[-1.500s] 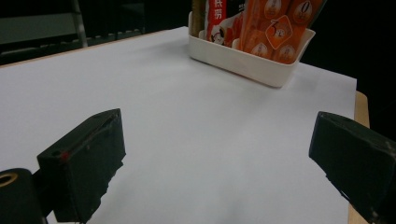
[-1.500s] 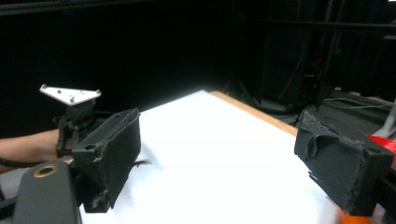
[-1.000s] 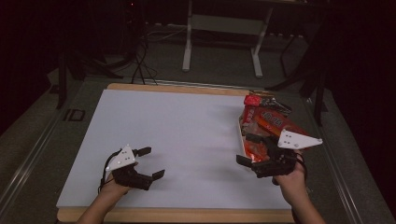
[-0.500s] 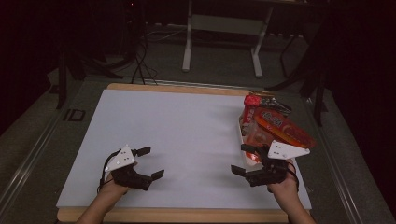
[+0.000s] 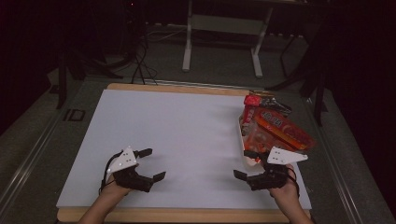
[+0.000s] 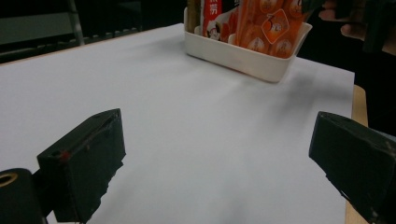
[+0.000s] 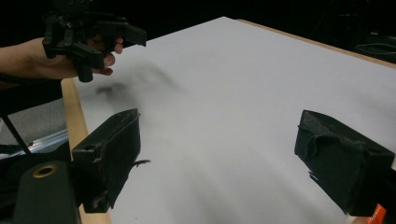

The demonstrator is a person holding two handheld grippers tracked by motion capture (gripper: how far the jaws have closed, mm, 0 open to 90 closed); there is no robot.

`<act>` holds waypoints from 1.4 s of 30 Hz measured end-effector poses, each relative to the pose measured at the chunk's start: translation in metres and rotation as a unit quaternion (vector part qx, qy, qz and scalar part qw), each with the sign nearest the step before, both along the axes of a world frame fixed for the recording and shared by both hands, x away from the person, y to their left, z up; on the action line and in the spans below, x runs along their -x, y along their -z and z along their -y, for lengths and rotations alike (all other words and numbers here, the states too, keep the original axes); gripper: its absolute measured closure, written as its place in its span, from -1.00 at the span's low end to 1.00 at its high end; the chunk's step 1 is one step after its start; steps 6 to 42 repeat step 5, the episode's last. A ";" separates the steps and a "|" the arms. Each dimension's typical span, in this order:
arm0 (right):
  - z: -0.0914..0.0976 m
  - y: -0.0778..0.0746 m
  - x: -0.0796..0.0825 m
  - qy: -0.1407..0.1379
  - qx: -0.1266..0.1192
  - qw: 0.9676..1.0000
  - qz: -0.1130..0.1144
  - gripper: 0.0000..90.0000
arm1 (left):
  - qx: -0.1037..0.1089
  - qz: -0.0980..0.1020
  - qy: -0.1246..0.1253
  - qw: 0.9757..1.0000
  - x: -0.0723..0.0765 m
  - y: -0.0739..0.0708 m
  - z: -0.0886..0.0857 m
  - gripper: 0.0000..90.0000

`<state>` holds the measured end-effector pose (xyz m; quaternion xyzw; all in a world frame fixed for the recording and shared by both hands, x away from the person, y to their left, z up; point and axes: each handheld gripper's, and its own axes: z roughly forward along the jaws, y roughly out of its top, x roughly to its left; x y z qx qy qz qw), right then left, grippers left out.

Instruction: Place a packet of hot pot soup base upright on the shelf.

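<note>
A white bin (image 5: 242,136) packed with red and orange snack packets (image 5: 275,126) stands at the right side of the white board (image 5: 187,126). My right gripper (image 5: 242,163) hovers open just in front of the bin, jaws pointing left, with nothing between them. Near the front left, my left gripper (image 5: 154,164) is open and empty, pointing right. The left gripper view looks between its own jaws (image 6: 219,163) across bare board to the bin (image 6: 243,56) and packets (image 6: 261,23). In the right gripper view the wide-open gripper (image 7: 224,158) faces the left gripper (image 7: 88,32) held in a hand.
The board lies on a wooden table whose edge (image 5: 187,215) shows along the front. Dark floor, cables and a metal stand (image 5: 222,28) lie beyond the far edge. The right hand (image 6: 345,18) shows beside the bin in the left gripper view.
My right gripper has drawn back from the bin toward the front edge and slightly left. The left gripper has barely moved.
</note>
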<state>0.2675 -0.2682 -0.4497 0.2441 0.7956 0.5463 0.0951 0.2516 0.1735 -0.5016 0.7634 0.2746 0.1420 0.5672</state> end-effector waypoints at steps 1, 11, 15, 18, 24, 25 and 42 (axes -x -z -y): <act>0.000 0.000 0.000 -0.001 -0.001 1.000 -0.001 -0.68 | 0.002 0.000 0.000 1.000 0.000 0.000 0.000 -0.91; 0.001 -0.001 -0.001 0.001 -0.001 1.000 0.000 -0.68 | 0.004 0.000 0.001 1.000 0.000 -0.001 0.001 -0.91; 0.001 -0.001 -0.001 0.001 -0.001 1.000 0.000 -0.68 | 0.004 0.000 0.001 1.000 0.000 -0.001 0.001 -0.91; 0.001 -0.001 -0.001 0.001 -0.001 1.000 0.000 -0.68 | 0.004 0.000 0.001 1.000 0.000 -0.001 0.001 -0.91; 0.001 -0.001 -0.001 0.001 -0.001 1.000 0.000 -0.68 | 0.004 0.000 0.001 1.000 0.000 -0.001 0.001 -0.91; 0.001 -0.001 -0.001 0.001 -0.001 1.000 0.000 -0.68 | 0.004 0.000 0.001 1.000 0.000 -0.001 0.001 -0.91; 0.001 -0.001 -0.001 0.001 -0.001 1.000 0.000 -0.68 | 0.004 0.000 0.001 1.000 0.000 -0.001 0.001 -0.91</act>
